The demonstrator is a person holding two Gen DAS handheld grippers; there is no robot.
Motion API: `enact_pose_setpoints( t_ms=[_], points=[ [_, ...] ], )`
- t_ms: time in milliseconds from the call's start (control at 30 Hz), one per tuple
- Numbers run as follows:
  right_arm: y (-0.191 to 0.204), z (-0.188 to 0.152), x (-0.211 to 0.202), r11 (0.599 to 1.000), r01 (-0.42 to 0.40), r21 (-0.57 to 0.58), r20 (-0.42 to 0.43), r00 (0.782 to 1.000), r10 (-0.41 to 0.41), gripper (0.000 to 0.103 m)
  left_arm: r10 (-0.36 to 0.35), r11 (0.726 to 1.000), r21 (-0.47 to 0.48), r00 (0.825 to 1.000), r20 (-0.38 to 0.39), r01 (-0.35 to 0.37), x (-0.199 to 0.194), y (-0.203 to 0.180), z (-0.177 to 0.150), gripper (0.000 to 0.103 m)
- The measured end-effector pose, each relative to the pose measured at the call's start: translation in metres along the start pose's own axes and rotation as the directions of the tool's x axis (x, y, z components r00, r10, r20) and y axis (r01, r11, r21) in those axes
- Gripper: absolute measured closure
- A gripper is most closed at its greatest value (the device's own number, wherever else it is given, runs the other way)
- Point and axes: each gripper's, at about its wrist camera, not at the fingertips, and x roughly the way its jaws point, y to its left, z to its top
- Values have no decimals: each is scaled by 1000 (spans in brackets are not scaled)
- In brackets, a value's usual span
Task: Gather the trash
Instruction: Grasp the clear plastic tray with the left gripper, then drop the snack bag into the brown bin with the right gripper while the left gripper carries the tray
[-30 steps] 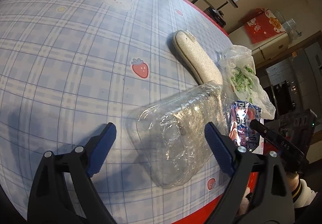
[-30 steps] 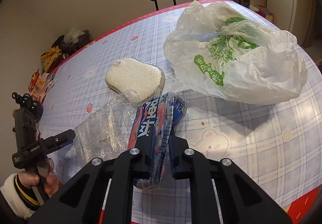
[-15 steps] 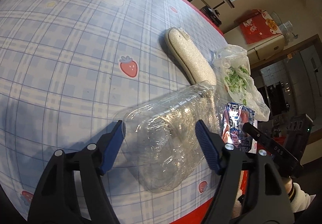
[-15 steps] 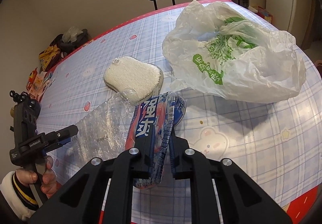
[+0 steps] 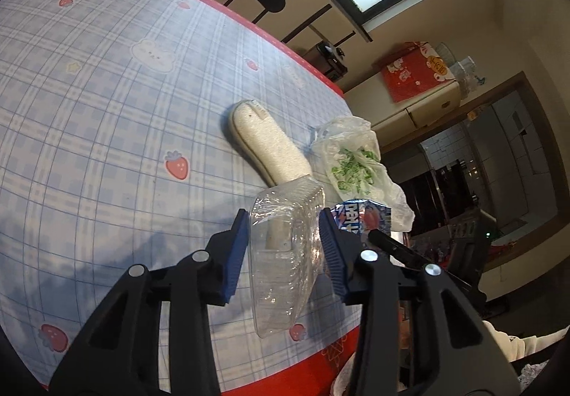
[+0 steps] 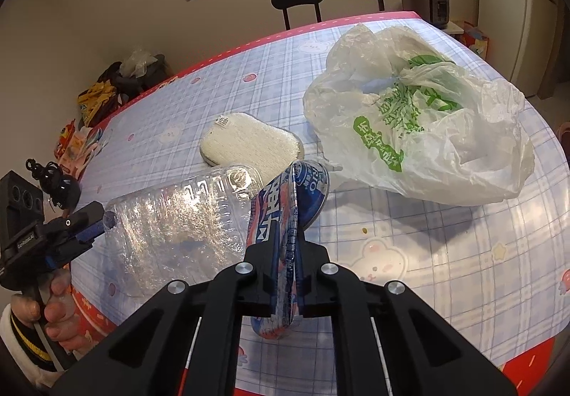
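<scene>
Near the surface's (image 5: 107, 111) front edge, the left gripper (image 5: 285, 246) pinches a clear plastic bottle (image 5: 285, 253): light, slippery, easily crushed, best held mid-body. The right gripper (image 6: 285, 253) clamps a flattened snack wrapper (image 6: 281, 218).

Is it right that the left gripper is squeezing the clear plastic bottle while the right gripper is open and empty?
Not quite. The left gripper does squeeze the clear plastic bottle, but the right gripper is shut on a blue snack wrapper, as the right wrist view shows.
</scene>
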Motion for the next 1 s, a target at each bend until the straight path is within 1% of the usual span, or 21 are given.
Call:
enact_pose_setpoints(
  t_ms=[167, 233, 333, 433, 567, 767, 833, 1000],
  points=[
    [4, 0, -6, 1000, -6, -8, 4, 1000, 6, 96, -64, 997, 31, 998, -26, 65, 4, -18, -2, 61],
    [4, 0, -8, 1000, -8, -7, 1, 1000, 8, 97, -74, 996, 49, 997, -37, 76, 8, -25, -5, 61],
    [5, -2, -12, 1000, -8, -7, -1, 1000, 8, 98, -48, 995, 83, 997, -68, 53, 18, -35, -10, 74],
    [5, -3, -16, 1000, -9, -8, -5, 1000, 9, 98, -54, 992, 112, 997, -58, 60, 17, -44, -12, 78],
    [4, -5, -28, 1000, -15, -12, 15, 1000, 15, 98, -58, 983, 176, 998, -9, 59, 1, -60, -11, 81],
    [1, -2, -51, 999, -27, -22, 59, 998, 28, 98, -56, 973, 227, 995, 88, 34, -37, -76, -7, 82],
    [0, 0, -59, 999, -30, -30, 76, 997, 32, 98, -37, 973, 232, 991, 132, 5, -53, -81, -7, 82],
    [-17, 13, -86, 999, -23, -37, 136, 990, 28, 98, 9, 978, 201, 973, 230, -57, -86, -85, -5, 82]
  ],
)
